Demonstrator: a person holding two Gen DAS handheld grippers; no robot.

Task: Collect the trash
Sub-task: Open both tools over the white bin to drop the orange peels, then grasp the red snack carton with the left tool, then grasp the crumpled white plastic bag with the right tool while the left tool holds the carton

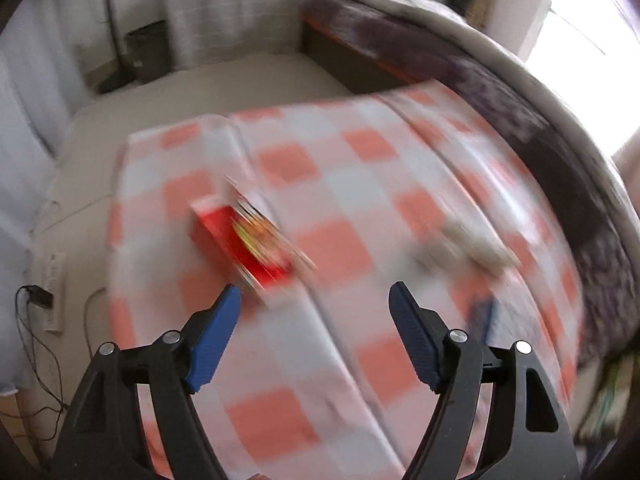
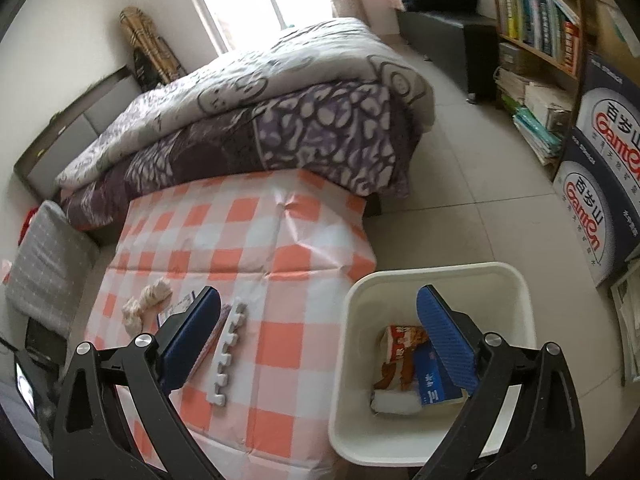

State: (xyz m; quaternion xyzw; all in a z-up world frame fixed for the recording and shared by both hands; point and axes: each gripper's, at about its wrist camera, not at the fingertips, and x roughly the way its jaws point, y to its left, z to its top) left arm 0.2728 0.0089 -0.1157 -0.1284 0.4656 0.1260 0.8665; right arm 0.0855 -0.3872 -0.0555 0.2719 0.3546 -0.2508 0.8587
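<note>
In the blurred left wrist view, a red snack box (image 1: pixel 244 240) lies on the orange-and-white checked table (image 1: pixel 332 200); my left gripper (image 1: pixel 316 296) is open and empty just in front of it. A crumpled tissue (image 1: pixel 464 244) lies to the right. In the right wrist view, my right gripper (image 2: pixel 320 300) is open and empty above the gap between the table (image 2: pixel 280 240) and a white trash bin (image 2: pixel 516 280). The bin holds an orange wrapper (image 2: pixel 400 352), a blue box (image 2: pixel 432 380) and a white piece. A crumpled tissue (image 2: pixel 148 300) and a white notched foam strip (image 2: pixel 230 352) lie on the table.
A bed with a purple patterned quilt (image 2: pixel 280 112) borders the table's far side. A grey cushion (image 2: pixel 44 256) sits at the left. A bookshelf (image 2: pixel 536 40) and stacked cartons (image 2: pixel 600 160) stand at the right on the tiled floor. A power strip with cables (image 1: pixel 52 292) lies on the floor.
</note>
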